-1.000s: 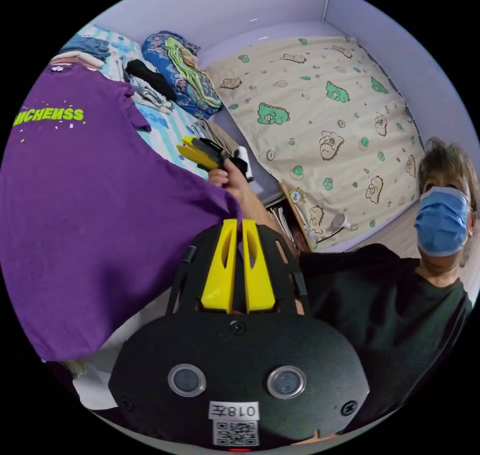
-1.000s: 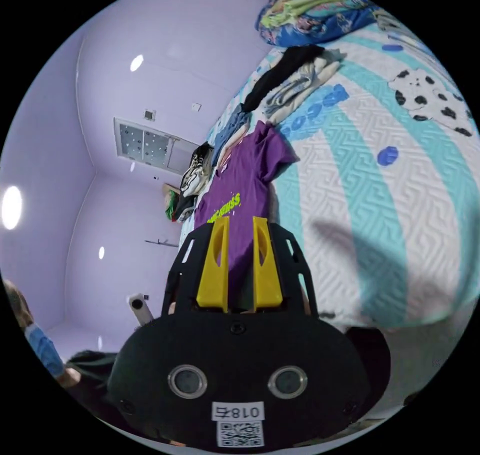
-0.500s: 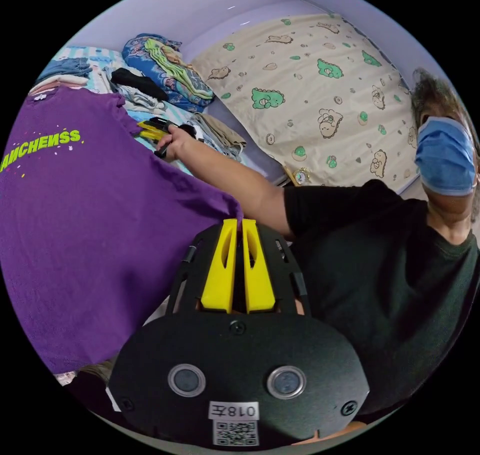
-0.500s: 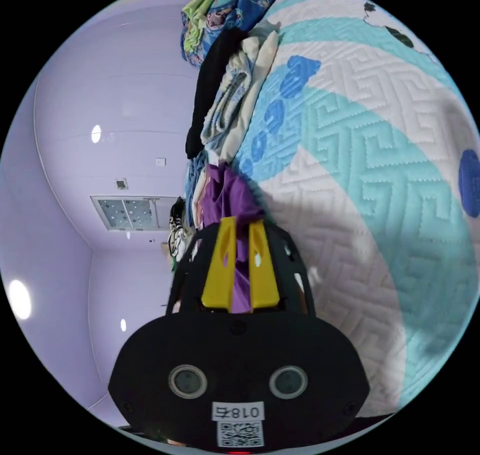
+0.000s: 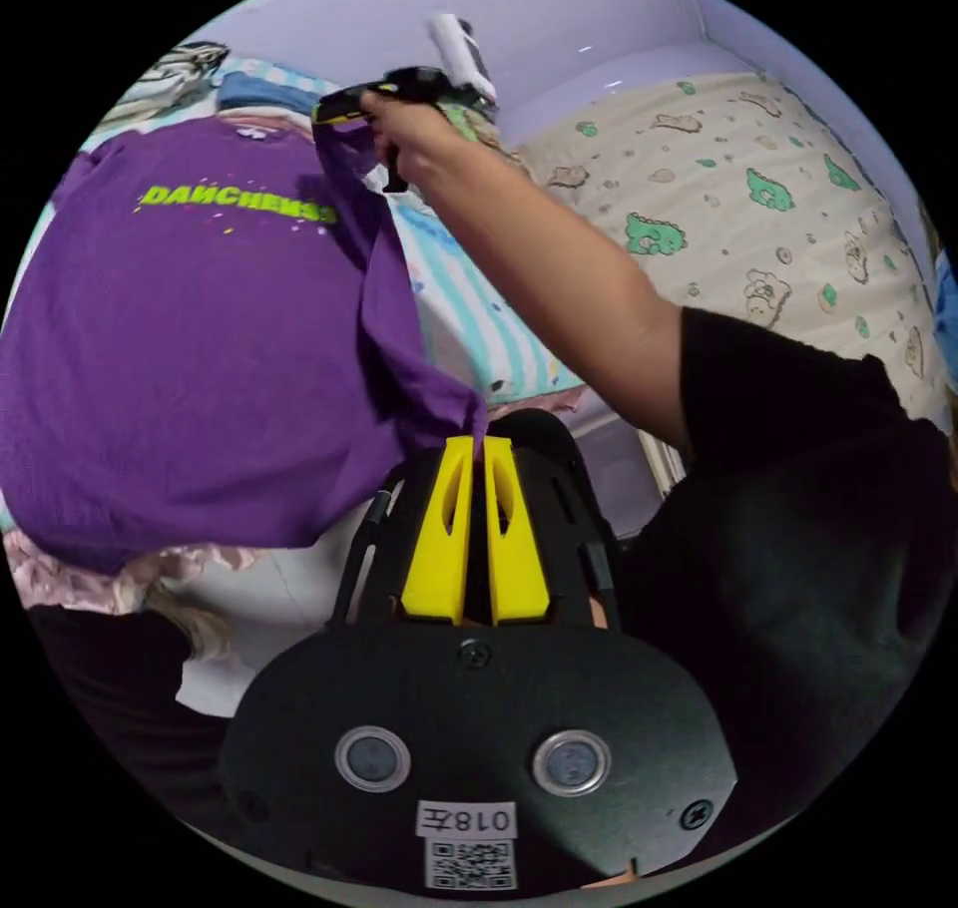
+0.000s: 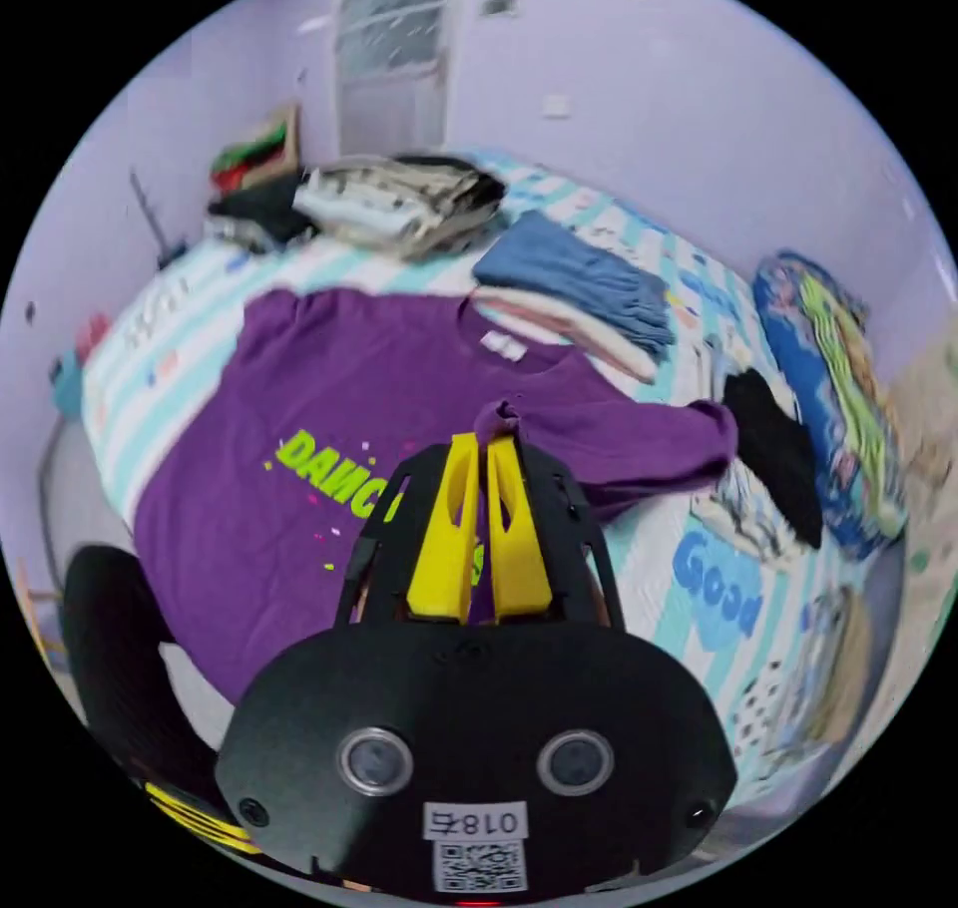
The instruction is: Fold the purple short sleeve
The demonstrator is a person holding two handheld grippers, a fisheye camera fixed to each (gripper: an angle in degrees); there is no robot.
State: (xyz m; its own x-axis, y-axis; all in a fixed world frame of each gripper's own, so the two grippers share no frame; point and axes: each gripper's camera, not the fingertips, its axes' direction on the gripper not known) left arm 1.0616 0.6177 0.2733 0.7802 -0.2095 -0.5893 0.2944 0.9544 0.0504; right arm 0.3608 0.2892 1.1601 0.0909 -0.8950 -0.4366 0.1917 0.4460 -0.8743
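Pinching the purple shirt (image 6: 329,389) on the bed (image 6: 699,569), I have my left gripper (image 5: 477,441) clamped on its hem and my right gripper (image 6: 483,437) on its sleeve.

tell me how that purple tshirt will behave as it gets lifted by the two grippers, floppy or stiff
Probably floppy: the purple t-shirt bunches into a small peak at the right gripper and creases toward the left gripper. Likely light, since thin folds hang from small pinches. It will probably sag between the two holds and drag across the bedspread rather than keep its shape.
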